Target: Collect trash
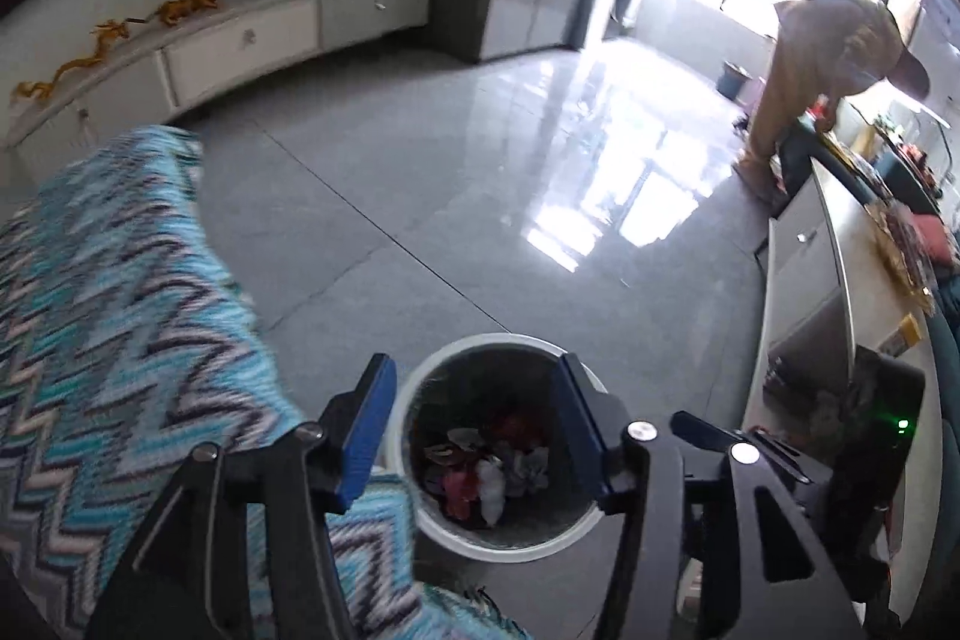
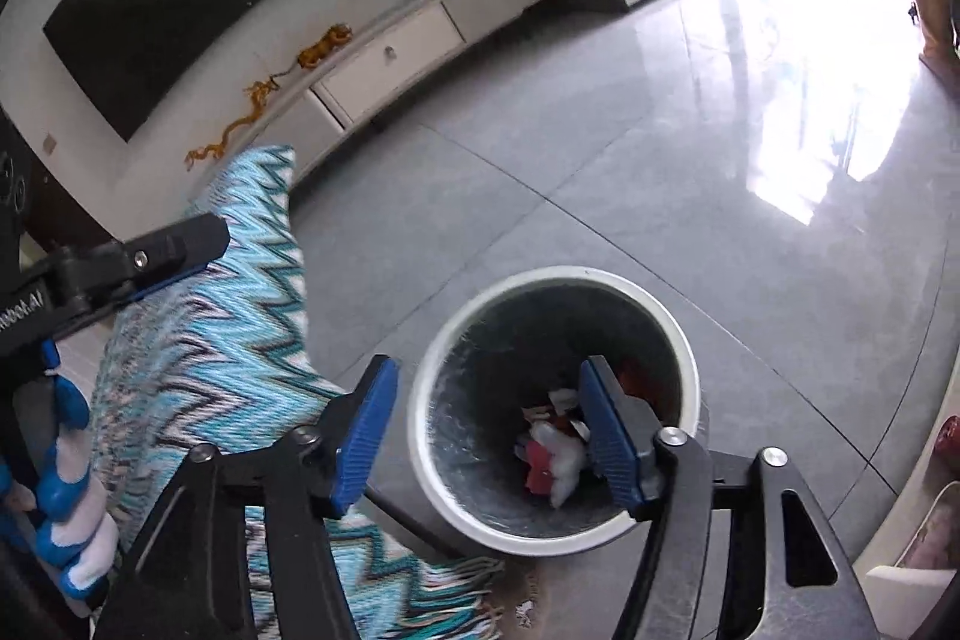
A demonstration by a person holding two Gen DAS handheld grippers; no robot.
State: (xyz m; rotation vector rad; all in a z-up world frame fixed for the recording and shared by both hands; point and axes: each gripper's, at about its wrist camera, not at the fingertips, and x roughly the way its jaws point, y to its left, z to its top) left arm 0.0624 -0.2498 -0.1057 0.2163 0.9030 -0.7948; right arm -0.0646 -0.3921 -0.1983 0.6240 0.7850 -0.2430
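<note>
A round bin with a white rim (image 1: 480,339) (image 2: 558,274) stands on the grey tiled floor. Crumpled red and white trash (image 1: 486,469) (image 2: 555,454) lies at its bottom. My left gripper (image 1: 474,430) hangs open over the bin mouth, with nothing between its blue pads. My right gripper (image 2: 489,436) is also open above the bin, its right finger over the trash and nothing held. In the right wrist view, a finger of the left gripper (image 2: 168,247) shows at the left, with a hand in a blue and white glove (image 2: 66,436) below it.
A teal zigzag blanket (image 1: 120,310) (image 2: 240,328) covers furniture just left of the bin. A low white cabinet (image 1: 240,40) with orange figurines runs along the far wall. A cluttered table (image 1: 840,250) lies to the right, with a person (image 1: 828,58) bending beyond it.
</note>
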